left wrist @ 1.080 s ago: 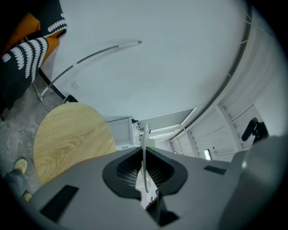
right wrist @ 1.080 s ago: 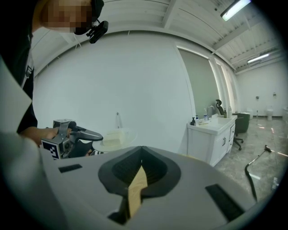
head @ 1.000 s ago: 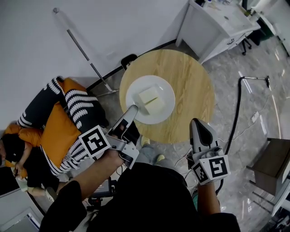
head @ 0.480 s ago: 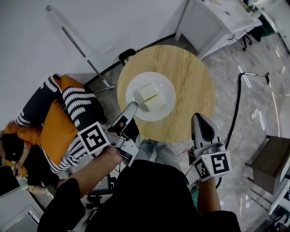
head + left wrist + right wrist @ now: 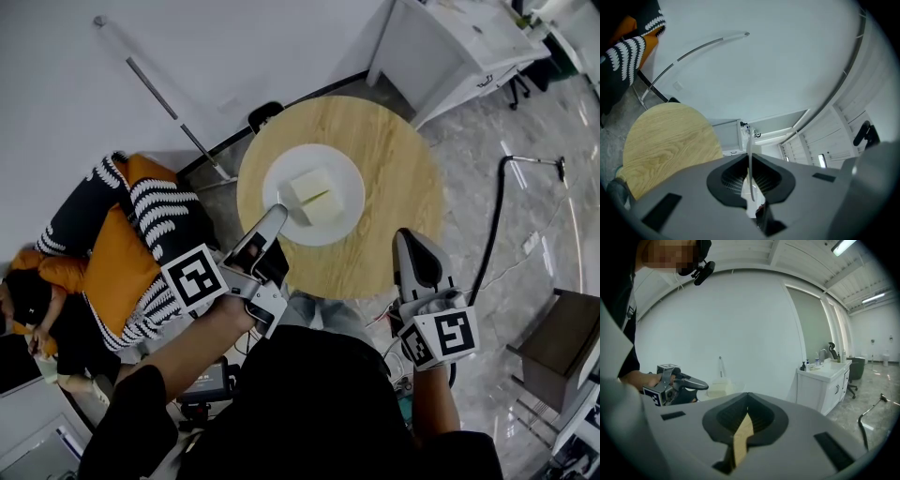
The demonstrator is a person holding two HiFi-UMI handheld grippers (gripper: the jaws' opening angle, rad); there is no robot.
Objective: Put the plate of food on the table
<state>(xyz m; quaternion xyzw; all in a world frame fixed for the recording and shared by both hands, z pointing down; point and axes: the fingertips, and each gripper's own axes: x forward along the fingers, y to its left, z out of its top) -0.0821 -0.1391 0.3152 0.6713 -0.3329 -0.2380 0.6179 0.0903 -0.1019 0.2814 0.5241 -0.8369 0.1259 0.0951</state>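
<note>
A white plate (image 5: 339, 208) with pale yellow food blocks (image 5: 313, 195) is over the round wooden table (image 5: 394, 178), left of its middle. My left gripper (image 5: 278, 214) is shut on the plate's near-left rim, which shows edge-on as a thin white line (image 5: 750, 154) between its jaws. I cannot tell whether the plate touches the tabletop. In the right gripper view, the left gripper (image 5: 696, 384) holds the plate (image 5: 717, 386) level. My right gripper (image 5: 412, 246) hangs shut with nothing in it at the table's near edge, to the right of the plate.
A person in orange and striped clothes (image 5: 122, 253) lies on the floor at the left. A white cabinet (image 5: 450, 47) stands at the back right, and a black hose (image 5: 492, 234) curves right of the table. A metal rod (image 5: 159, 94) leans on the wall.
My left gripper and the plate have edged slightly farther over the table. The right gripper has hardly moved.
</note>
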